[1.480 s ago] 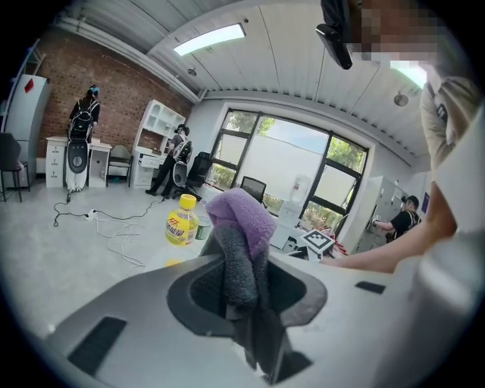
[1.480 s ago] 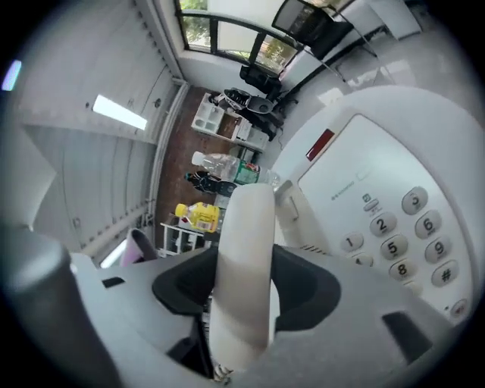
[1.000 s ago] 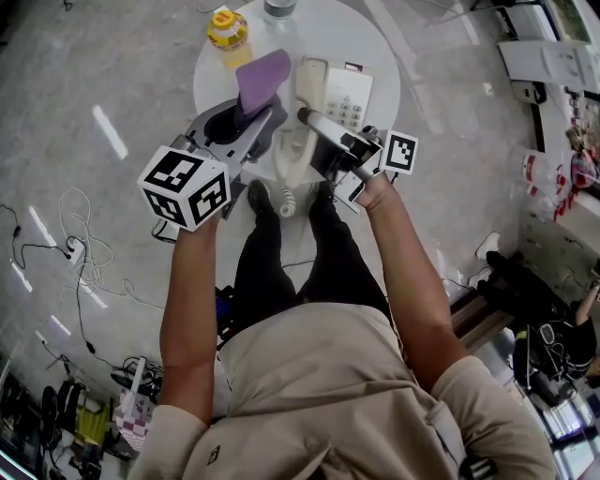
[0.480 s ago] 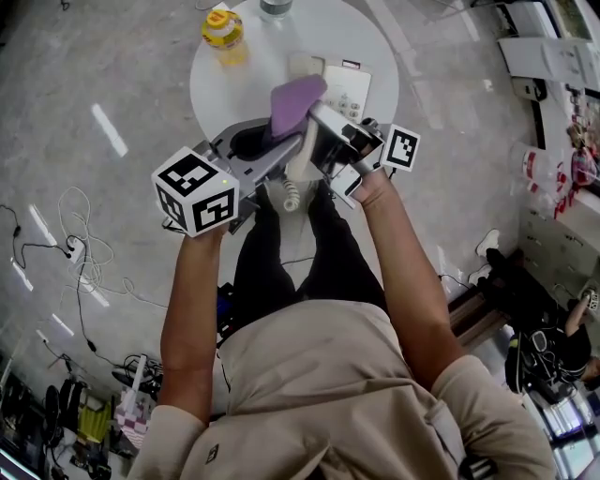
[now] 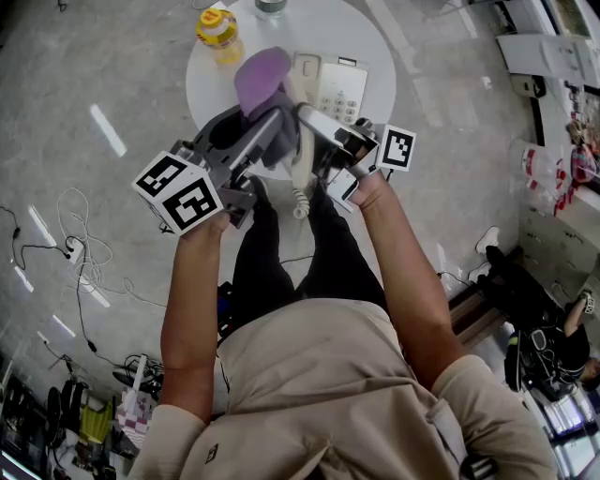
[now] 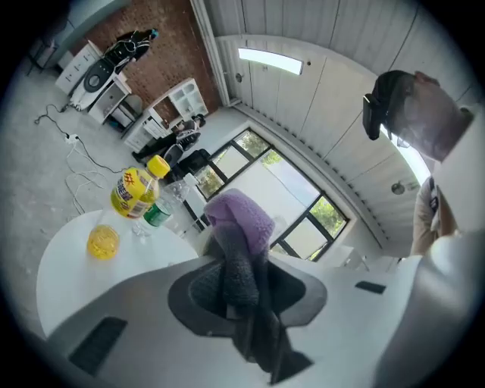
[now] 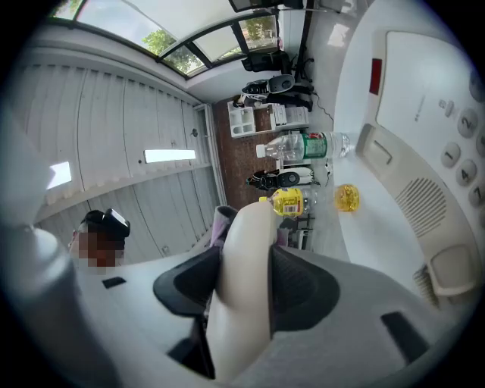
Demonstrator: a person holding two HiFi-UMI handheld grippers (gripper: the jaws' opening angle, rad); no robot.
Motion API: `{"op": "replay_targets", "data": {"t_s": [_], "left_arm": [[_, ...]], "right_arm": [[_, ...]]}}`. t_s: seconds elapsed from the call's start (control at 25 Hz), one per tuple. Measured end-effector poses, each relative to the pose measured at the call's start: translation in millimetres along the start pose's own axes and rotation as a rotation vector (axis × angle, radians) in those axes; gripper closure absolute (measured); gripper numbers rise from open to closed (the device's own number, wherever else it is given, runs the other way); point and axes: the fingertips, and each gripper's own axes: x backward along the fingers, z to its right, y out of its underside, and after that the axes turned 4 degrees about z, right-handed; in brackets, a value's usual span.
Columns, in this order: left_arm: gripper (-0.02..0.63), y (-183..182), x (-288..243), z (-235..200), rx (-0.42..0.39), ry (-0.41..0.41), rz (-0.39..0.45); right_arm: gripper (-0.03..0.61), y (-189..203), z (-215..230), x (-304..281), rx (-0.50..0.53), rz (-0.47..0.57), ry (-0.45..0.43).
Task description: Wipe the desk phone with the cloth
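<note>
My left gripper (image 5: 260, 120) is shut on a purple cloth (image 5: 262, 75), which bunches up above the jaws (image 6: 241, 220) and hangs dark between them. My right gripper (image 5: 314, 124) holds the cream handset (image 5: 302, 161) lifted off the phone. Both pads press its sides (image 7: 246, 258), and the jaws are closing a little. The cloth sits just left of the handset's upper end, touching or nearly so. The coiled cord (image 5: 302, 202) dangles below. The phone base (image 5: 336, 89) lies on the round white table (image 5: 375, 47) with its keypad and empty cradle (image 7: 424, 174) showing.
A yellow bottle (image 5: 217, 28) stands at the table's far left, with a clear water bottle (image 7: 303, 145) and a small yellow object (image 7: 347, 197) near it. The person's legs are under the table's near edge. Cables lie on the floor at the left.
The left gripper swung the cloth right over the handset half a second ago and has now drawn it back to the left. The right gripper has kept the handset raised.
</note>
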Motion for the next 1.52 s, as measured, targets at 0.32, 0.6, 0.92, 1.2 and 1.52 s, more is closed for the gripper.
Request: {"op": "replay_targets", "data": {"t_s": [0.32,0.6,0.92,1.2,1.52], "left_arm": [[0.523,11.1,-3.5,3.9,0.004,0.024,-0.031],[0.523,49.7,-2.3,25.1,0.013,0.11,-0.115],[0.523,41.2,9.0,24.0,-0.106,0.058,-0.14],[0.523,27.7,21.4,10.2,-0.377,-0.075,-0.279],[0.523,40.1,31.4,-4.8,-0.525,-0.158,-0.475]], "right_arm": [[0.379,3.9,3.2,12.8,-0.045,0.062,0.007],[0.379,-16.3,-2.4,12.5,0.009,0.076,0.021],[0.379,-7.5,-6.1,3.2,0.148,-0.043,0.1],[0.38,18.1,-5.8,6.4,0.545,-0.365,0.297],[0.38,34.1,-6.7,19.3,0.743,-0.519,0.367]]}}
